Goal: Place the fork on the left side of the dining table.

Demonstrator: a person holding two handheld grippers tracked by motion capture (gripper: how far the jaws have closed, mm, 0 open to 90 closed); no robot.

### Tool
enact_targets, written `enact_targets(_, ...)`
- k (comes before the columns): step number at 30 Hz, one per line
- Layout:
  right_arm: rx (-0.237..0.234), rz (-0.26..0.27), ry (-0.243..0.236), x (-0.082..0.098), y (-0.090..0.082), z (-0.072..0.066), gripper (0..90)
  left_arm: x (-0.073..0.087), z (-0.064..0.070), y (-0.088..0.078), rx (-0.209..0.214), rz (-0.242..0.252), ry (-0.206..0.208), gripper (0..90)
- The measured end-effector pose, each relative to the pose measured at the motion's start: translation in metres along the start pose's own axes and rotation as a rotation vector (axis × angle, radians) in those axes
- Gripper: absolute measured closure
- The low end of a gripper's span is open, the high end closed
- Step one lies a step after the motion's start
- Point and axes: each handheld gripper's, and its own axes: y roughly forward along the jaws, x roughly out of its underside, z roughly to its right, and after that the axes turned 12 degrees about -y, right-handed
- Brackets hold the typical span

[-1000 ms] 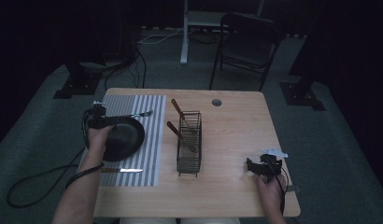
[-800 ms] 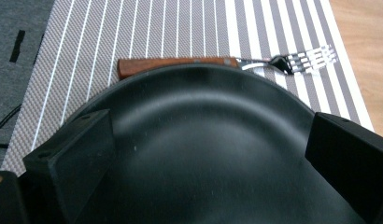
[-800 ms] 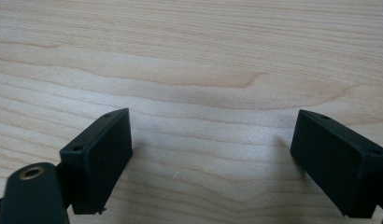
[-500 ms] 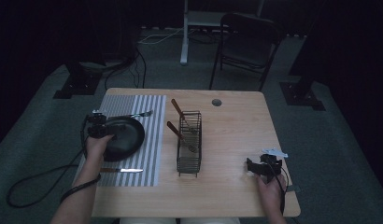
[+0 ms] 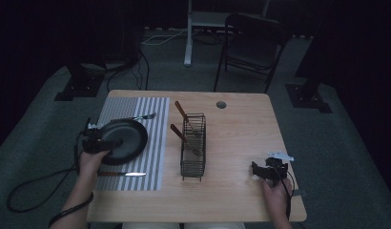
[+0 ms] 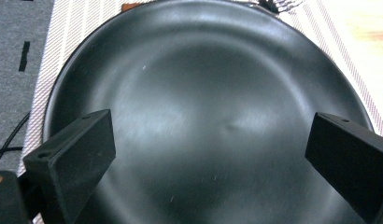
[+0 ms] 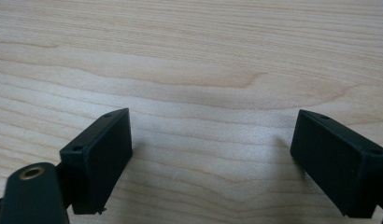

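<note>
Left gripper view: spread left tongs (image 6: 213,158) hover directly over the dark plate (image 6: 203,107), far nearer it than the spread, empty right tongs (image 7: 213,158) over bare counter (image 7: 189,56).

A smooth, dark plate (image 6: 203,116) with a soft sheen is seen between the left tool's (image 6: 208,154) matt black jaws. Pale, smooth wood grain is shown by the surface (image 7: 189,70) under the right tool (image 7: 213,158).

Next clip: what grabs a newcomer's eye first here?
The black plate on the striped placemat at table left, with the left gripper at its near-left rim, jaws wide open. Next, the wire rack mid-table holding two brown-handled utensils, and the right gripper open over bare wood.
</note>
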Motion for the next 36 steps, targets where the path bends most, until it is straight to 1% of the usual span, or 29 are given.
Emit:
enact_targets(5,0.0,0.0,0.0,0.0,0.0,0.0,12.4,0.01,-0.006,-0.008,0.009,-0.001,0.005,1.8)
enact_targets(8,0.0,0.0,0.0,0.0,0.0,0.0,12.3,0.015,-0.007,-0.013,-0.013,-0.002,0.029,1.8)
enact_targets(11,0.0,0.0,0.0,0.0,0.0,0.0,12.4,0.02,-0.008,-0.018,0.004,-0.001,0.027,1.8)
enact_targets(14,0.0,0.0,0.0,0.0,0.0,0.0,12.3,0.026,-0.008,-0.025,0.02,0.011,0.028,1.8)
enact_targets(17,0.0,0.0,0.0,0.0,0.0,0.0,12.4,0.033,-0.007,-0.031,0.015,0.022,0.053,1.8)
enact_targets(20,0.0,0.0,0.0,0.0,0.0,0.0,12.4,0.04,-0.006,-0.036,0.017,0.021,0.045,1.8)
enact_targets(22,0.0,0.0,-0.001,0.0,0.0,0.0,12.4,0.046,-0.006,-0.037,0.025,0.009,0.046,1.8)
enact_targets(25,0.0,0.0,0.0,0.0,0.0,0.0,12.4,0.055,-0.008,-0.039,0.026,0.009,0.045,1.8)
enact_targets(30,0.0,0.0,0.002,0.0,0.0,0.0,12.4,0.069,-0.015,-0.042,0.034,0.027,0.032,1.8)
enact_targets(33,0.0,-0.001,0.001,0.0,0.0,0.0,12.4,0.076,-0.017,-0.047,0.03,0.051,0.038,1.8)
enact_targets(35,0.0,-0.001,0.001,0.0,0.0,0.0,12.4,0.081,-0.018,-0.05,0.038,0.06,0.04,1.8)
enact_targets(36,0.0,-0.001,0.001,0.0,0.0,0.0,12.4,0.084,-0.018,-0.051,0.033,0.064,0.043,1.8)
